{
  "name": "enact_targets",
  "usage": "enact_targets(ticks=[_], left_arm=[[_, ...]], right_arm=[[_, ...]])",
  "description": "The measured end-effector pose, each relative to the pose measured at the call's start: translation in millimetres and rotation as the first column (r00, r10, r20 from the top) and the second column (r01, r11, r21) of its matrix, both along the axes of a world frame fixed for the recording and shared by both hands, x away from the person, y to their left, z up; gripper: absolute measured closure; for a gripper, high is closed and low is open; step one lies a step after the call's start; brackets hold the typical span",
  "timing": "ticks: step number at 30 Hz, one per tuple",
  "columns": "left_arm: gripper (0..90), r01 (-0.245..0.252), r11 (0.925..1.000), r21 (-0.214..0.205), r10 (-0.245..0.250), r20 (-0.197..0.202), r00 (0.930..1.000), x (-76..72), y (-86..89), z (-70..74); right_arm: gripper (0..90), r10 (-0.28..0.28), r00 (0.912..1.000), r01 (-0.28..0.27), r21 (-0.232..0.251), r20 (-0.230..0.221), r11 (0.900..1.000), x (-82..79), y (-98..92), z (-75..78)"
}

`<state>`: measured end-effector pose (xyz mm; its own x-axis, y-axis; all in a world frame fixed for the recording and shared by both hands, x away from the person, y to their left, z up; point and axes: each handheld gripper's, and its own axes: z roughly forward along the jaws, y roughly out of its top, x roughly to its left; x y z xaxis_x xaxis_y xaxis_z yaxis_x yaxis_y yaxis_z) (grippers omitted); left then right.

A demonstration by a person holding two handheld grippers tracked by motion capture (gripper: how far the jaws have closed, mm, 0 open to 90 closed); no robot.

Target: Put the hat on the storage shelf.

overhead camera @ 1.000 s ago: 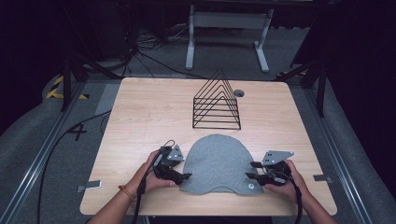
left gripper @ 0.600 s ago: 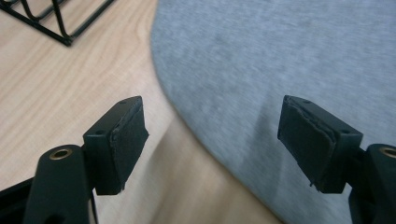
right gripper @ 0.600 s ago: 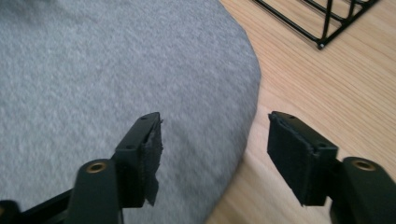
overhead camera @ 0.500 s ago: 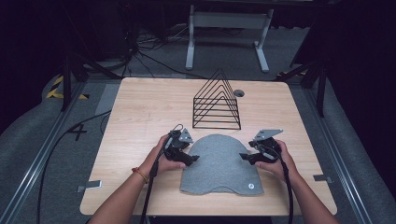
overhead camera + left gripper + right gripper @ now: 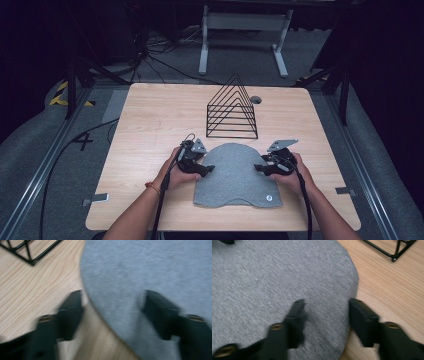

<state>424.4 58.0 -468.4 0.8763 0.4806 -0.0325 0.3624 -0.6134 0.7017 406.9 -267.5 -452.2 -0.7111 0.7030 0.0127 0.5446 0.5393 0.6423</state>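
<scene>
Both your grippers moved up from the bench's near edge; left gripper (image 5: 209,169) and right gripper (image 5: 257,167), jaws spread, face inward astride the grey hat's (image 5: 235,172) side edges, equally near.

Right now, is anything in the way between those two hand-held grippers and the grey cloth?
Nothing visible. The left hand-held gripper and right hand-held gripper sit open at opposite edges of the grey cloth; the wire rack stands beyond it.

Matt grey cloth beanie (image 5: 235,172), pale wood table (image 5: 150,120), black wire rack (image 5: 232,109)
</scene>
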Motion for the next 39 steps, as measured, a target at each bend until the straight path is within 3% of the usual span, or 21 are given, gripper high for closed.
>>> enact_targets(ticks=[2,6,8,10,12,14,15,17,18,20,21,23,25,27,30,32,35,37,38,39], left_arm=[[43.5,-0.017,0.9998,-0.008,0.017,-0.005,0.9998,-0.3,0.0,0.3],[59.7,-0.060,0.9977,-0.033,0.059,-0.022,0.9980,1.8,3.0,0.0],[62.0,-0.068,0.9973,-0.025,0.067,-0.029,0.9973,3.2,3.0,1.2],[62.3,-0.069,0.9976,-0.006,0.069,-0.015,0.9975,1.9,0.4,2.1],[61.1,-0.096,0.9950,0.026,0.097,-0.021,0.9951,1.5,-1.6,4.7],[47.3,-0.144,0.9891,0.032,0.144,-0.013,0.9895,2.8,-1.6,3.8],[41.9,-0.150,0.9884,0.023,0.151,-0.018,0.9885,3.9,-1.0,2.9],[41.5,-0.147,0.9891,0.009,0.147,-0.017,0.9889,4.9,1.1,1.9],[40.7,-0.152,0.9884,-0.008,0.151,-0.034,0.9879,5.1,1.5,1.3],[33.7,-0.134,0.9909,-0.012,0.133,-0.051,0.9897,6.0,0.3,1.4],[33.4,-0.123,0.9923,0.019,0.123,-0.038,0.9916,4.5,-2.1,2.6],[33.4,-0.101,0.9948,0.014,0.101,-0.024,0.9946,2.6,-6.5,1.6],[38.1,-0.071,0.9973,0.019,0.071,-0.017,0.9973,-0.5,-10.2,2.7],[50.1,-0.050,0.9987,0.006,0.051,-0.020,0.9985,-3.3,-11.5,2.4],[59.3,-0.033,0.9994,-0.009,0.033,-0.017,0.9993,-2.2,-10.1,1.9],[74.9,-0.022,0.9993,-0.030,0.021,-0.043,0.9989,-0.6,-7.9,1.8],[80.9,-0.015,0.9995,-0.026,0.014,-0.043,0.9990,-1.3,-7.9,2.6],[83.3,-0.009,1.0000,-0.003,0.009,-0.022,0.9997,-3.5,-8.8,6.0],[83.7,-0.001,1.0000,-0.008,0.001,-0.001,1.0000,-4.1,-7.5,9.1],[84.1,-0.001,0.9992,-0.041,0.001,0.004,1.0000,-5.5,-5.4,14.6]], right_arm=[[62.6,-0.016,0.9999,0.016,0.026,-0.005,0.9995,1.5,-3.6,-0.4],[76.0,-0.047,0.9984,0.050,0.084,-0.030,0.9952,6.6,-14.5,-2.0],[76.0,-0.044,0.9987,0.045,0.080,-0.026,0.9958,6.8,-14.6,-1.9],[75.9,-0.030,0.9995,0.030,0.044,-0.001,0.9986,4.7,-10.9,-1.4],[69.0,-0.029,0.9996,0.028,0.017,0.009,0.9995,3.5,-7.6,-0.2],[52.8,-0.057,0.9973,0.058,-0.035,0.046,0.9977,2.8,-5.3,0.7],[51.9,-0.070,0.9961,0.073,-0.037,0.053,0.9967,2.8,-5.7,0.2],[49.7,-0.073,0.9968,0.073,-0.003,0.033,0.9973,3.7,-7.9,-1.0],[42.1,-0.059,0.9981,0.059,0.017,0.017,0.9981,4.2,-8.5,-1.7],[41.6,-0.013,0.9999,0.013,0.037,0.002,0.9992,3.8,-5.3,-2.4],[41.9,0.001,1.0000,-0.001,0.043,-0.002,0.9991,3.9,-3.4,-2.5],[44.5,0.021,0.9996,-0.021,0.014,0.019,0.9997,2.2,4.5,-2.8],[52.5,0.013,0.9996,-0.014,0.011,0.026,0.9998,1.1,9.6,-2.8],[63.5,0.015,0.9997,-0.015,0.012,0.020,0.9998,-0.5,13.3,-2.0],[70.4,0.015,0.9998,-0.016,0.019,0.016,0.9997,-2.3,15.8,-1.9],[78.8,0.028,0.9996,-0.027,0.036,-0.002,0.9990,-2.7,15.7,-1.9],[82.4,0.029,0.9995,-0.028,0.044,-0.009,0.9986,-2.3,13.9,-1.6],[83.5,0.022,0.9997,-0.021,0.064,-0.012,0.9977,-2.9,10.8,-1.6],[83.7,0.015,0.9998,-0.014,0.079,-0.014,0.9967,-2.4,8.3,-1.8],[84.0,0.013,0.9998,-0.011,0.099,-0.017,0.9950,-2.3,5.7,-1.2]])
